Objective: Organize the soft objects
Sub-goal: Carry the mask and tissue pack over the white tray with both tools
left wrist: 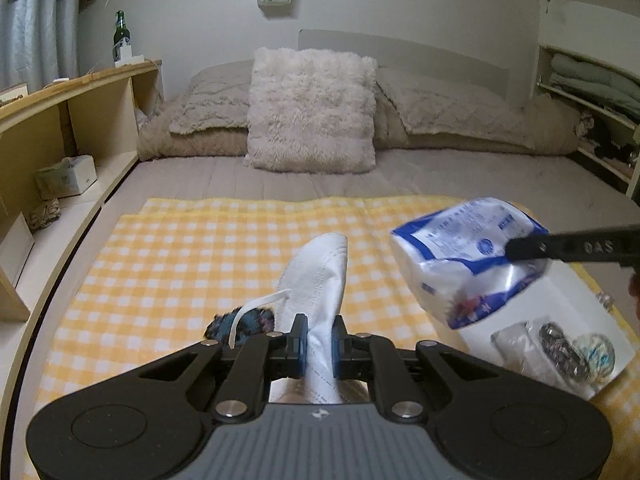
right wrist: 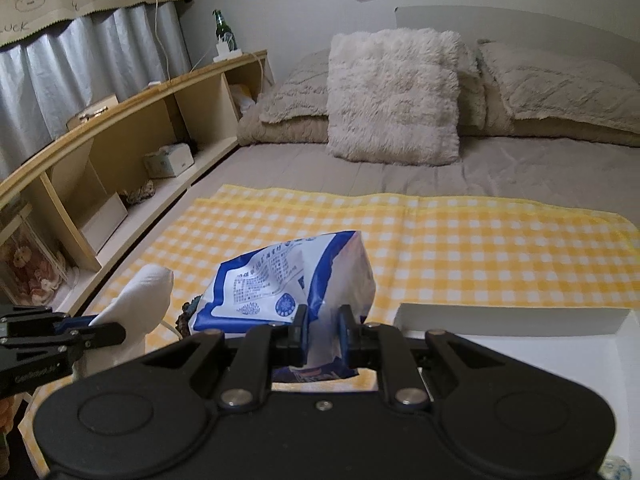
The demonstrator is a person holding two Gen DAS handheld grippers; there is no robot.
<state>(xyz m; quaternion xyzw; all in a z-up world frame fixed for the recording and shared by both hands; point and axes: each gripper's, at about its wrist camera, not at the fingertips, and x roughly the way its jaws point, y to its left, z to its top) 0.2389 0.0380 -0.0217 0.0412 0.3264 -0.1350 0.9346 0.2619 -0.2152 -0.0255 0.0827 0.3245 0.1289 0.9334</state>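
Left gripper (left wrist: 319, 346): its blue pads are clenching a white face mask (left wrist: 316, 280), which is standing up out of the jaws and pointing ahead, its ear loop (left wrist: 256, 308) trailing off to the left side. Just below and left of those jaws, a dark blue-patterned soft bundle (left wrist: 244, 322) is lying on the yellow checked cloth (left wrist: 180, 260). Right gripper (right wrist: 323, 334): its pads are pinching a blue-and-white plastic pack of tissues (right wrist: 288, 284) by one crumpled end, and the pack is hanging clear of the cloth, ahead of and slightly left of the jaws. To the right of this gripper and beneath it, a white tray (right wrist: 508, 318) is sitting on the cloth; seen from the left wrist camera it is holding a clear bag and a couple of small round items, too blurred to name. Well ahead of both grippers, a shaggy cream cushion (left wrist: 312, 110) is leaning against beige pillows (left wrist: 448, 108) at the head of the bed. Off to the left, a wooden shelf (left wrist: 80, 92) is carrying a green bottle (left wrist: 121, 36) and a tissue box (left wrist: 66, 178).
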